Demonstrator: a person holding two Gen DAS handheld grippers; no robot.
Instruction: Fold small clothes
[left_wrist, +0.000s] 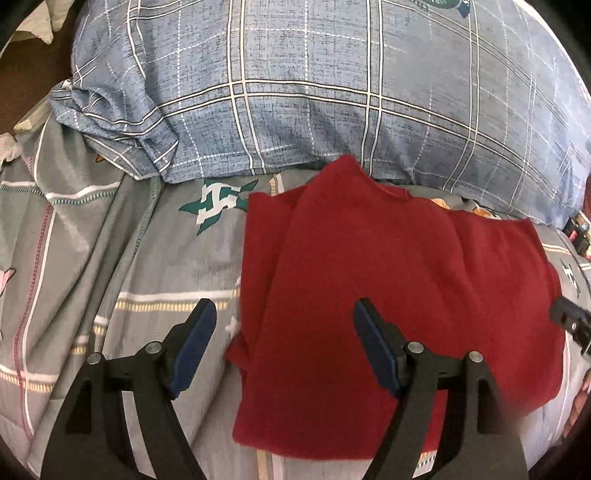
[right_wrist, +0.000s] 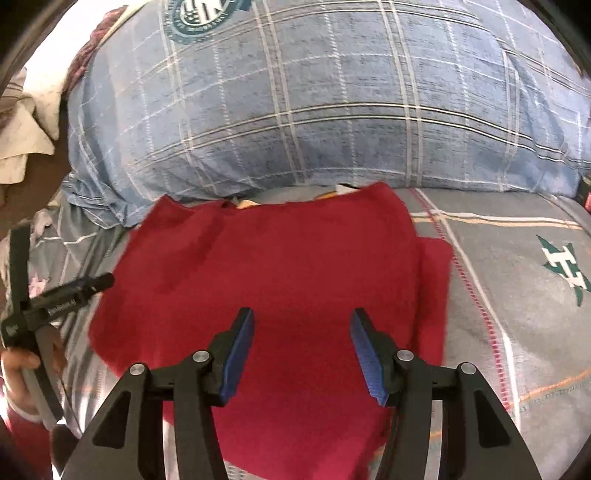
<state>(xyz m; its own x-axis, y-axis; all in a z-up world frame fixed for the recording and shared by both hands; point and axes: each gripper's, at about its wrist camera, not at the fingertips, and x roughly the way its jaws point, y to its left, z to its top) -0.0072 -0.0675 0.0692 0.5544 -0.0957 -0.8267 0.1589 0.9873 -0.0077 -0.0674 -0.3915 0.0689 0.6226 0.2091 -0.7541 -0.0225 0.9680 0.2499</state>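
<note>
Two grippers, left (left_wrist: 284, 343) and right (right_wrist: 302, 354), are hovering with jaws wide and gripping nothing over the red garment (left_wrist: 388, 295). It is lying on the grey bedspread (left_wrist: 166, 258), its far edge at 12 o'clock touching the blue pillow (left_wrist: 314, 92). Side flaps appear already folded inward; further folding is probably remaining.

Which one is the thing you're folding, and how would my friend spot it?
Find the big blue checked pillow at the far side of the grey patterned bedsheet. Right in front of it, lying flat on the sheet, is the red cloth, with both open grippers, left and right, hovering above it. It is the only plain, solid red thing; everything around it has lines or pictures.
</note>
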